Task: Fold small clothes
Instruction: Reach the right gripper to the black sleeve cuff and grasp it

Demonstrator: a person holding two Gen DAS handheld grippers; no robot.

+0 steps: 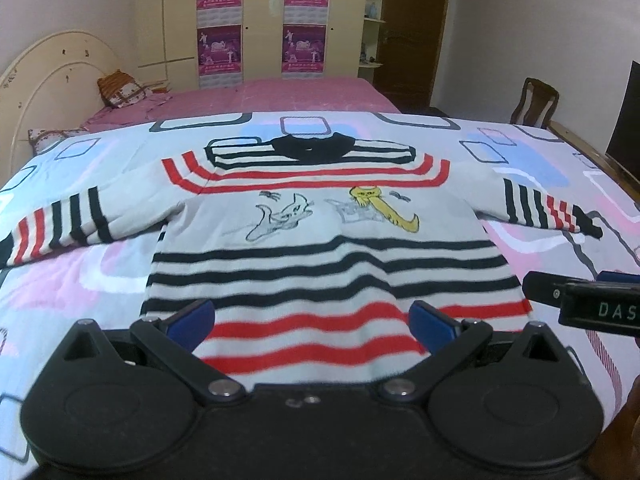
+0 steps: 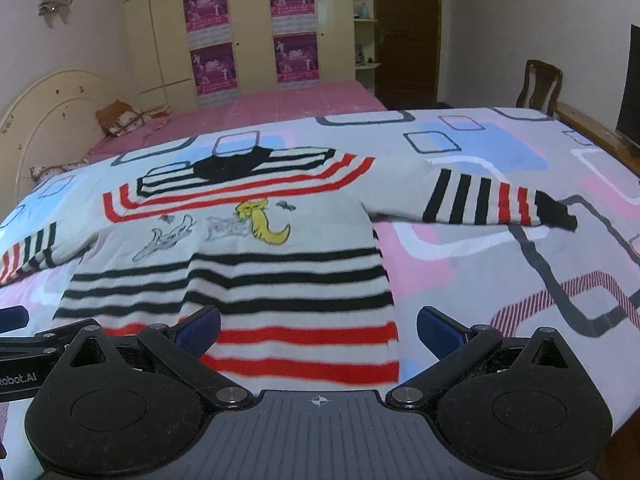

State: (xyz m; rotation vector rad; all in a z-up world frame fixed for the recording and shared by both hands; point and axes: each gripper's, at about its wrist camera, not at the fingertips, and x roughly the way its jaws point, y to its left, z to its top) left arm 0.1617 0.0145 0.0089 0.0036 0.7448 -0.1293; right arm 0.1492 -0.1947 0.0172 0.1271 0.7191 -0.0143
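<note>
A small white sweater point(image 1: 320, 240) with black and red stripes, a black collar and cartoon cats lies flat on the patterned bedspread point(image 1: 80, 280), sleeves spread out to both sides. My left gripper point(image 1: 312, 326) is open over the hem, its blue pads point(image 1: 192, 322) apart above the red stripes. In the right wrist view the same sweater point(image 2: 248, 280) fills the left half. My right gripper point(image 2: 318, 330) is open at the hem's right corner, one blue pad point(image 2: 440, 330) over bare bedspread. The right sleeve point(image 2: 492, 200) stretches rightwards.
The right gripper's body point(image 1: 592, 304) juts in at the right of the left wrist view. A second bed with a pink cover point(image 1: 260, 96), a pillow point(image 1: 120, 88), a wardrobe point(image 1: 260, 16) and a wooden chair point(image 1: 534, 102) stand behind. The bed edge point(image 2: 592, 128) runs along the right.
</note>
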